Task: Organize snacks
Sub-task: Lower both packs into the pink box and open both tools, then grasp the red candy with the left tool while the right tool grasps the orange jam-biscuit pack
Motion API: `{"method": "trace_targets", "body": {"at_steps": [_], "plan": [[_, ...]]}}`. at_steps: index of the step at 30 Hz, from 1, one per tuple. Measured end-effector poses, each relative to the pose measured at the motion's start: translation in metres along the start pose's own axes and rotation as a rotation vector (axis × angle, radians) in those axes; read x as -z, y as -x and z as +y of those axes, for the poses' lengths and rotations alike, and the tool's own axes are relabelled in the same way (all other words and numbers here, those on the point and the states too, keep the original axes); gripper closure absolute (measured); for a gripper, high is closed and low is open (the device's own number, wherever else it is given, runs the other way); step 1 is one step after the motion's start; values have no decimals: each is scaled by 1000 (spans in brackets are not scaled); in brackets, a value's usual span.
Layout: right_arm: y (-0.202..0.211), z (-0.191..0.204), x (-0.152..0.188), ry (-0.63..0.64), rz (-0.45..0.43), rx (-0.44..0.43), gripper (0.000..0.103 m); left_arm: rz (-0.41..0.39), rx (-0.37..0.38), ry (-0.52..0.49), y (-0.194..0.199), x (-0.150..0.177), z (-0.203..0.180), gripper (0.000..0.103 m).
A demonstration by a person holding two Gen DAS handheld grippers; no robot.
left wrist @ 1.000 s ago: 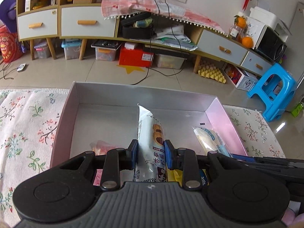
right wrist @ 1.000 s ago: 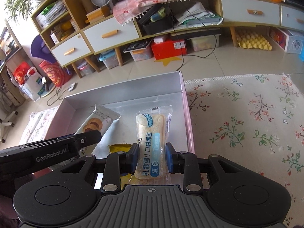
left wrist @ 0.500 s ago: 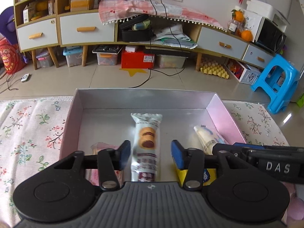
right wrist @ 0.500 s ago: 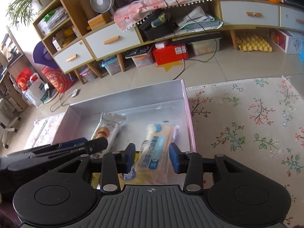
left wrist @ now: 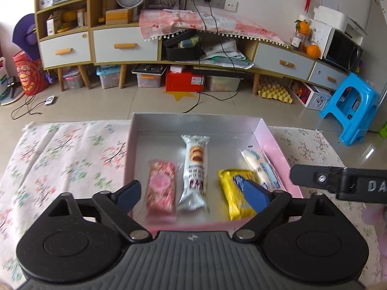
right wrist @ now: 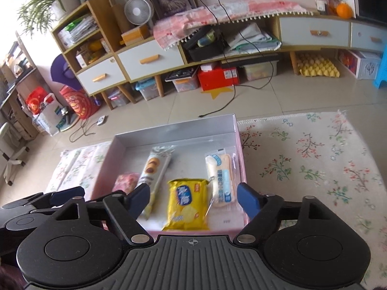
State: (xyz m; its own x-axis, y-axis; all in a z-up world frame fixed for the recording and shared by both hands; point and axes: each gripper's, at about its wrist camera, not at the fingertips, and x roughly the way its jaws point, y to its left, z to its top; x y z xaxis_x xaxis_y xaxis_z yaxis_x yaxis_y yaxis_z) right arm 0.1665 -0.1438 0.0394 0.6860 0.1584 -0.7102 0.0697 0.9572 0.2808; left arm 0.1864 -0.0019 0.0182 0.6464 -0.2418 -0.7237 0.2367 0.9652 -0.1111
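Jaws of both grippers, left (left wrist: 193, 194) and right (right wrist: 193, 199), have just been opening; both apart, empty. Four snacks lie in the tray (left wrist: 273, 142): release step done. Next: find any loose snack

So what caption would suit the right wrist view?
Right gripper open above a tray holding four snack packets, the yellow packet nearest.

Both wrist cameras look forward and steeply down from just behind their tongs, close above the shared silver tray (left wrist: 198, 122) (right wrist: 174, 133), the right-hand view angled from farther right.
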Motion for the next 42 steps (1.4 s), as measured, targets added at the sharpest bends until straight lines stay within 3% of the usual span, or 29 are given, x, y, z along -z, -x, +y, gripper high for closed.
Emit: {"method": "trace_targets", "body": {"at_steps": [6, 14, 22, 26, 31, 36, 42], "plan": [[36, 6, 16, 27, -4, 8, 14, 0, 2, 20, 28, 19, 1, 3], [70, 5, 50, 79, 16, 21, 12, 67, -21, 55, 47, 50, 3, 2], [80, -3, 88, 126, 14, 44, 8, 91, -26, 54, 54, 81, 6, 1], [78, -5, 104, 217, 61, 112, 8, 120, -25, 56, 51, 96, 15, 1], [76, -17, 112, 221, 83, 134, 8, 149, 17, 87, 44, 112, 18, 7], [64, -23, 120, 227, 141, 169, 8, 224, 99, 111, 31, 123, 6, 22], [54, -21, 124, 228, 189, 171, 8, 238, 131, 121, 22, 125, -6, 36]]}}
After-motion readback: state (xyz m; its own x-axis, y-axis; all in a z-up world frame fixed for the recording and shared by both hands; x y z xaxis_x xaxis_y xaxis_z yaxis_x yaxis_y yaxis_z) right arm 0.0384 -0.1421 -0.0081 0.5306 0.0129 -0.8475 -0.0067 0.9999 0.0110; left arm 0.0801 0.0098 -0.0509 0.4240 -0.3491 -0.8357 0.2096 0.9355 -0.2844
